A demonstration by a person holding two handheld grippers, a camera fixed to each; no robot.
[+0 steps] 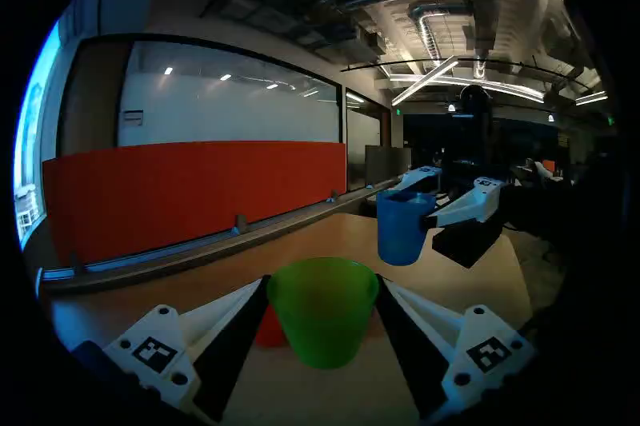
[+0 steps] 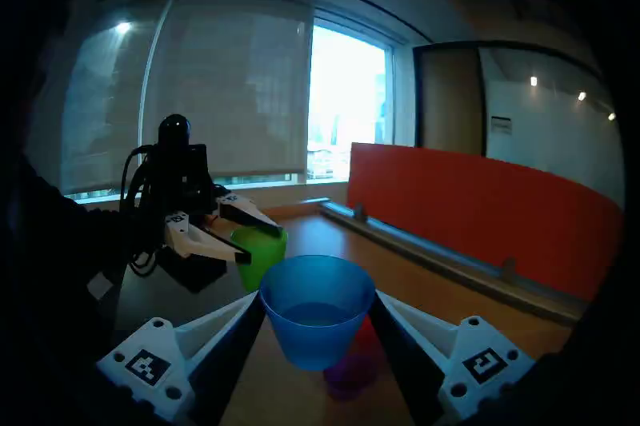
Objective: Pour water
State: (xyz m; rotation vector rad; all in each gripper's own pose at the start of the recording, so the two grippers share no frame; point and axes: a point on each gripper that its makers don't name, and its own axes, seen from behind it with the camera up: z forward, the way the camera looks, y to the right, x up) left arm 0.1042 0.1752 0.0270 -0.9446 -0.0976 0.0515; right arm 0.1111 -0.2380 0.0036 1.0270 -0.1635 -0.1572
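Observation:
My left gripper [image 1: 322, 290] is shut on an upright green cup [image 1: 323, 314], close in front of the left gripper view. Behind its left side a red cup [image 1: 269, 332] stands on the wooden table [image 1: 336, 238]. Farther right, my right gripper [image 1: 414, 206] holds a blue cup [image 1: 400, 228] upright above the table. In the right gripper view the right gripper [image 2: 318, 302] is shut on the blue cup [image 2: 318, 322], which has water in it. The red cup [image 2: 370, 336] peeks out from behind it. Beyond, the left gripper [image 2: 260, 244] holds the green cup [image 2: 258, 258].
An orange partition [image 1: 200, 186] with a metal rail [image 1: 240, 238] runs along the table's far side, as the right gripper view [image 2: 496, 202] also shows. A bright window [image 2: 346, 106] lies behind. A dark sleeve [image 2: 64, 242] holds the left gripper.

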